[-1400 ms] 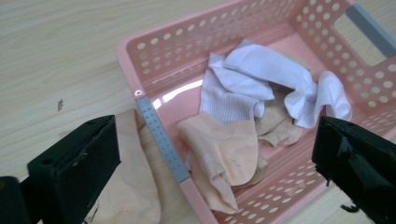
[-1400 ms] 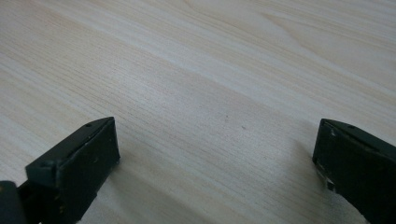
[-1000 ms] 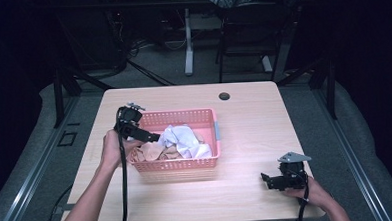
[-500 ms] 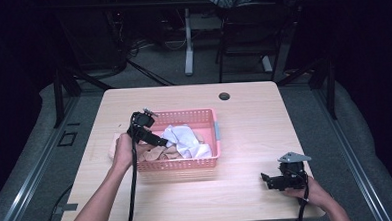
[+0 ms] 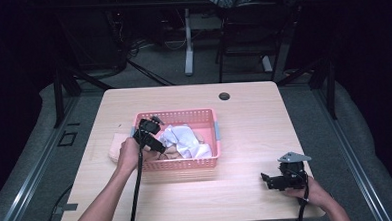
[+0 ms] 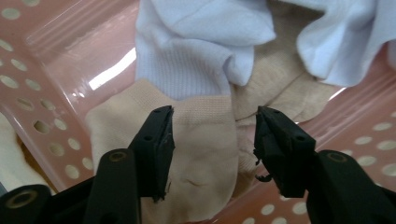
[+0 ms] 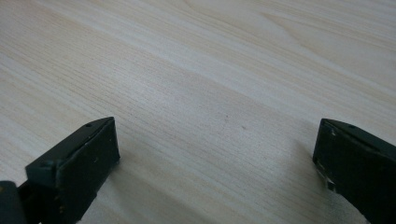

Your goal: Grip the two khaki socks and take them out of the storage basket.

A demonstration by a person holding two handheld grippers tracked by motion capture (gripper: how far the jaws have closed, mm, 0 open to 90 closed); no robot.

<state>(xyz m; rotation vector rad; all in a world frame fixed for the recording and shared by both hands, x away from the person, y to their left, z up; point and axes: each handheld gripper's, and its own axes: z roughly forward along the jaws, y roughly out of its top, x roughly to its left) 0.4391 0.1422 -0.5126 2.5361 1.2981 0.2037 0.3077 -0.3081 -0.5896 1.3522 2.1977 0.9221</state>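
the left claw [image 6: 212,154] reaches into the pink basket [image 5: 204,115] at centre frame, jaws wide over a beige sock [image 6: 205,154] beside white socks [image 6: 196,46], nothing gripped yet. one beige piece [image 5: 116,145] lies on the bench [image 5: 284,116] left of the basket. the right claw [image 5: 268,178] rests wide and empty, lower right.

Socks [image 5: 185,141] lie in the basket [image 5: 186,164] mid-table [image 5: 264,112]; another sock [image 5: 116,146] lies just left of it.

Looks like a lab or recording studio: a pale wooden table [image 5: 264,122] stands lit in a dark room, grey carpet underneath, cables [image 5: 147,67] trailing across the floor behind, black stands [image 5: 63,86] at the sides, a desk leg [image 5: 187,46] and chair [image 5: 245,33] beyond.
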